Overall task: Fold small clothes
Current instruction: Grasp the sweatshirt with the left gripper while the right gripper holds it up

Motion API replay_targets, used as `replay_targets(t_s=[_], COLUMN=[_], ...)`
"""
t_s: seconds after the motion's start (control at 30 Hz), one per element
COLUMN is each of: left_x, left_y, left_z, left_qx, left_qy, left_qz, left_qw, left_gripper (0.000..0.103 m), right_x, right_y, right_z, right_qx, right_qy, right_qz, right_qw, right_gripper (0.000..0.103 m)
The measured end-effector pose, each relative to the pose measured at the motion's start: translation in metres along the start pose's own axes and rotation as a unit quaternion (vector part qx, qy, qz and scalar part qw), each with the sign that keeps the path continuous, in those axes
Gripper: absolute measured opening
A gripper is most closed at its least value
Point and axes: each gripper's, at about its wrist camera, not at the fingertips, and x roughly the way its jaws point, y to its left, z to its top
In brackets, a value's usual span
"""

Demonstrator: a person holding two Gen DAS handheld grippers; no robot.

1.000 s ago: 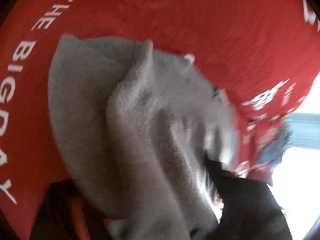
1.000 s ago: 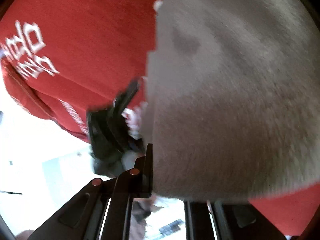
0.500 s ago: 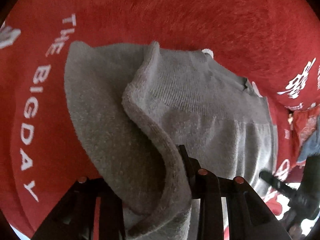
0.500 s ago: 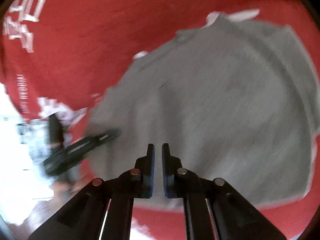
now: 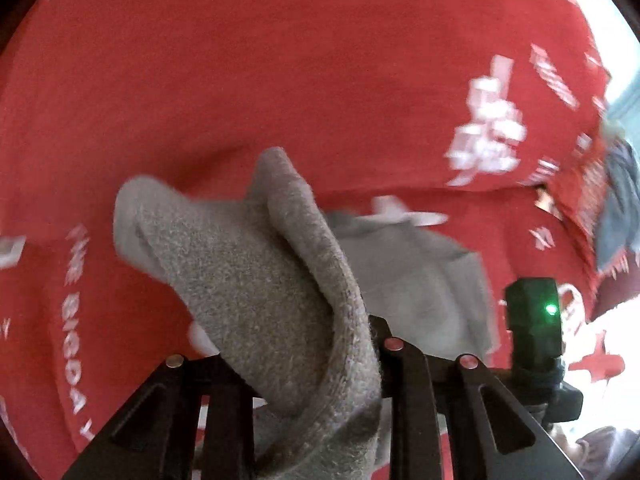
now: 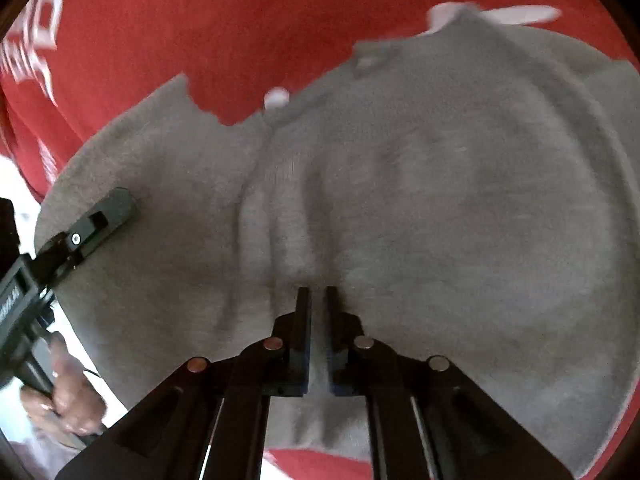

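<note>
Up close, the left gripper [image 5: 320, 344] is clenched on a raised fold of the grey garment [image 6: 400, 200] (its fingertips are buried in fabric), which lies on the red cloth [image 5: 320, 60]. The right gripper [image 6: 317, 300] presses the garment, fingers nearly together, grasping nothing.

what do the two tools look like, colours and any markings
Both are matte black. The right tool has flat parallel fingers with bluish inner pads and copper-coloured round pivot pins. The left tool has the same pins. A black block beside it shows a green light.
</note>
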Motion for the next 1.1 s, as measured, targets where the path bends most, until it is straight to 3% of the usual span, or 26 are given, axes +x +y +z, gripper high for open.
replay_targets(t_s=[0.2, 0.4, 0.47, 0.5, 0.57, 0.7, 0.77, 0.83, 0.93, 1.0, 1.1], left_x=[0.057, 0.112, 0.106, 0.096, 0.076, 0.052, 0.040, 0.036, 0.040, 0.042, 0.051], left_y=[-0.110, -0.133, -0.130, -0.126, -0.126, -0.120, -0.102, -0.077, -0.046, -0.023, -0.001], left_z=[0.005, -0.018, -0.021, -0.024, -0.022, -0.016, -0.015, -0.014, -0.019, -0.023, -0.032], left_qx=[0.090, 0.102, 0.095, 0.092, 0.098, 0.103, 0.085, 0.058, 0.018, -0.011, -0.034], left_qy=[0.032, 0.086, 0.080, 0.063, 0.024, 0.006, -0.002, -0.005, 0.008, 0.014, 0.036], left_qz=[-0.057, -0.024, -0.021, -0.021, -0.025, -0.003, 0.018, 0.053, 0.094, 0.107, 0.121], left_qw=[0.9938, 0.9908, 0.9920, 0.9935, 0.9946, 0.9946, 0.9962, 0.9969, 0.9954, 0.9941, 0.9914], left_gripper=[0.027, 0.030, 0.067, 0.073, 0.075, 0.075, 0.075, 0.075, 0.075, 0.075, 0.075], right_x=[-0.076, -0.073, -0.066, -0.066, -0.066, -0.072, -0.075, -0.085, -0.096, -0.100, -0.103], right_y=[-0.063, -0.139, -0.147, -0.151, -0.157, -0.168, -0.173, -0.180, -0.189, -0.188, -0.171], right_z=[-0.002, -0.014, -0.012, -0.011, -0.012, -0.012, -0.012, -0.014, -0.010, -0.009, 0.002], right_qx=[0.070, 0.191, 0.210, 0.218, 0.235, 0.268, 0.281, 0.290, 0.307, 0.305, 0.260], right_qy=[-0.069, -0.057, -0.063, -0.069, -0.080, -0.090, -0.102, -0.121, -0.141, -0.137, -0.113], right_qz=[0.062, 0.142, 0.165, 0.178, 0.201, 0.244, 0.274, 0.301, 0.328, 0.313, 0.254], right_qw=[0.993, 0.970, 0.962, 0.957, 0.948, 0.928, 0.914, 0.901, 0.882, 0.889, 0.925], right_gripper=[0.010, 0.010, 0.010, 0.010, 0.022, 0.033, 0.059, 0.077, 0.078, 0.078, 0.078])
